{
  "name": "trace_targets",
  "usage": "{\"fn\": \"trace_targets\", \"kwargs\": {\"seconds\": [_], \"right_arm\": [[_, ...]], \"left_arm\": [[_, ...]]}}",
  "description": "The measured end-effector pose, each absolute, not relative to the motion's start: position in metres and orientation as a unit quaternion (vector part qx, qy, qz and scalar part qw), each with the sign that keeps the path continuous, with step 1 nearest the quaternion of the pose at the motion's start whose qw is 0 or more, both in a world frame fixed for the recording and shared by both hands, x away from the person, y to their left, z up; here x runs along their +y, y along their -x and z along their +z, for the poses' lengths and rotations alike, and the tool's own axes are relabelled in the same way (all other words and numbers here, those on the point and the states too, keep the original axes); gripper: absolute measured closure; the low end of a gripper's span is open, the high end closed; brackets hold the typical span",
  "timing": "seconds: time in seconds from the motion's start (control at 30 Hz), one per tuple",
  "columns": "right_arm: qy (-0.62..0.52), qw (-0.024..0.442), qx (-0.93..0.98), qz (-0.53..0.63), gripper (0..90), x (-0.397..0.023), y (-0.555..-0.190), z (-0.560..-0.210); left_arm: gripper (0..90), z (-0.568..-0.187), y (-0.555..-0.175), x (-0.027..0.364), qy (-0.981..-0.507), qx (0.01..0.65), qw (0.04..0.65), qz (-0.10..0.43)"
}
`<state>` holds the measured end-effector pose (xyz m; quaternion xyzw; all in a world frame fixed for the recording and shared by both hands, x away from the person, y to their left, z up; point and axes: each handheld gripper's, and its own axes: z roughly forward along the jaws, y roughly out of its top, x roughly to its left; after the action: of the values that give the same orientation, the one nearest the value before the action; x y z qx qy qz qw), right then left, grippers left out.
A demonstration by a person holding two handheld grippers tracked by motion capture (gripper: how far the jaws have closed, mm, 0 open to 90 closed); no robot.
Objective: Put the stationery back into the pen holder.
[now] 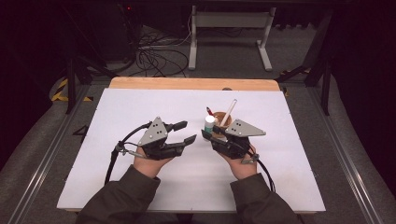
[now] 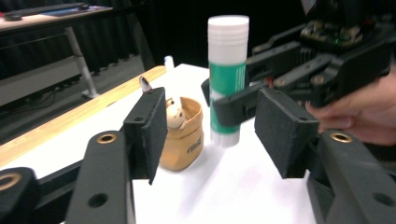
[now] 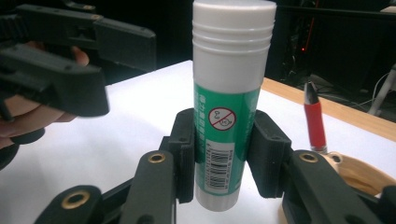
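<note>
A glue stick (image 3: 229, 102) with a white cap and green label stands upright, clamped between the pads of my right gripper (image 3: 224, 154). In the high view the glue stick (image 1: 209, 123) is held just left of a small brown cup (image 1: 218, 122). The cup (image 2: 183, 133) holds a red pen (image 3: 314, 116) and a white stick (image 1: 229, 112). My left gripper (image 1: 184, 132) is open with nothing between its jaws, a short way left of the glue stick (image 2: 228, 79). In the left gripper view my right gripper (image 2: 243, 100) is shut on the stick's green label.
A white board (image 1: 140, 182) covers the table, with a wooden edge (image 1: 187, 83) at the far side. Beyond it are a white stand (image 1: 229, 32) and loose cables (image 1: 154, 58) on the floor. A hand (image 2: 359, 116) holds my right gripper.
</note>
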<state>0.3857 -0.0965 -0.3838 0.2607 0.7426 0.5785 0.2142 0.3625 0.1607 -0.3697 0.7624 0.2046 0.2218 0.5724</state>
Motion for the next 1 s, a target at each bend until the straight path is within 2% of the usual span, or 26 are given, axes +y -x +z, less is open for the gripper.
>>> {"fn": "trace_targets", "kwargs": {"seconds": [0.33,1.0], "right_arm": [[-0.270,0.224,0.732,0.585,66.3,-0.103,-0.392,-0.381],[-0.298,0.246,0.705,0.595,66.3,-0.118,-0.408,-0.377]], "left_arm": [[35.1,-0.377,-0.363,0.173,-0.767,0.218,0.556,0.235],[29.6,-0.374,-0.362,0.198,-0.762,0.235,0.548,0.251]]}}
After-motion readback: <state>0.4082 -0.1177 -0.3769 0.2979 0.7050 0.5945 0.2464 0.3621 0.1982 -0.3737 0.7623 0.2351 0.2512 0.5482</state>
